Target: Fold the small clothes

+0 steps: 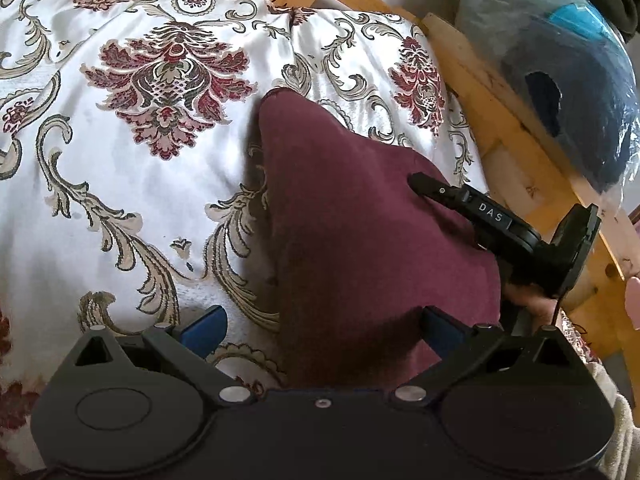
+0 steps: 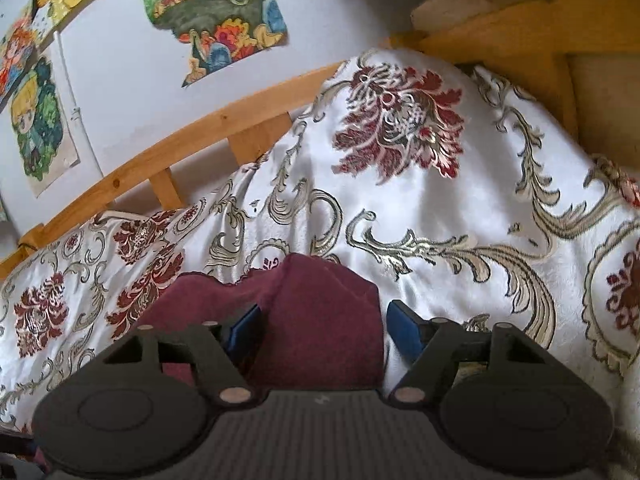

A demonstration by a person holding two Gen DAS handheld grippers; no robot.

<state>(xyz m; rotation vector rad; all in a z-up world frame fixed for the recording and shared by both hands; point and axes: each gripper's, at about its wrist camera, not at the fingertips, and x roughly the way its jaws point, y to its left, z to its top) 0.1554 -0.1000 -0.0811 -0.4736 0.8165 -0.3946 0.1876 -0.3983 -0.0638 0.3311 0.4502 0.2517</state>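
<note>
A small maroon garment point(image 1: 352, 216) lies on the floral bedspread point(image 1: 132, 184), running from near my left gripper toward the bed's far right. My left gripper point(image 1: 320, 328) is open, its blue pads on either side of the garment's near end. My right gripper shows in the left wrist view point(image 1: 416, 180) resting on the garment's right edge. In the right wrist view the same garment point(image 2: 320, 320) lies between the open blue pads of my right gripper point(image 2: 324, 332), folded into a bump there. Whether either gripper touches the cloth I cannot tell.
A wooden bed rail point(image 1: 516, 128) runs along the right side, with a plastic-wrapped blue bundle point(image 1: 568, 92) beyond it. In the right wrist view a wooden rail point(image 2: 168, 152) and a white wall with colourful drawings point(image 2: 220, 12) stand behind the bedspread point(image 2: 440, 208).
</note>
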